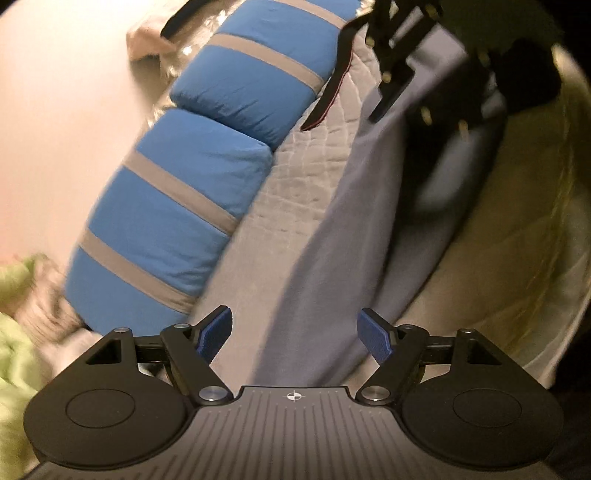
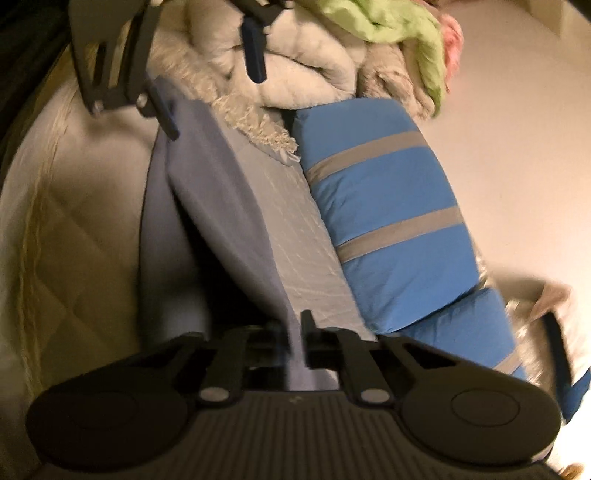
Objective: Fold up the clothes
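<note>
a lavender-grey garment (image 1: 343,236) is being held up over a bed, stretched between two handheld grippers. the right gripper (image 2: 295,334) is being kept clamped on the near edge of the cloth, its fingers pressed together with the fabric pinched between them. the left gripper (image 1: 295,334) is being held with its blue-padded fingers (image 1: 216,332) wide apart and nothing between them, the garment running just beyond the tips. in the right wrist view, the left gripper is seen at the far end of the cloth, one blue pad close to the fabric's upper corner; whether contact is being made cannot be told through the blur. to the right of the garment, a quilted grey bedspread (image 2: 295,221) and two blue pillows with grey stripes (image 2: 391,214) are being shown along a pale wall (image 2: 517,166). a heap of cream blankets (image 2: 306,74) and a lime-green cloth (image 2: 391,26) is piled at the far end.
</note>
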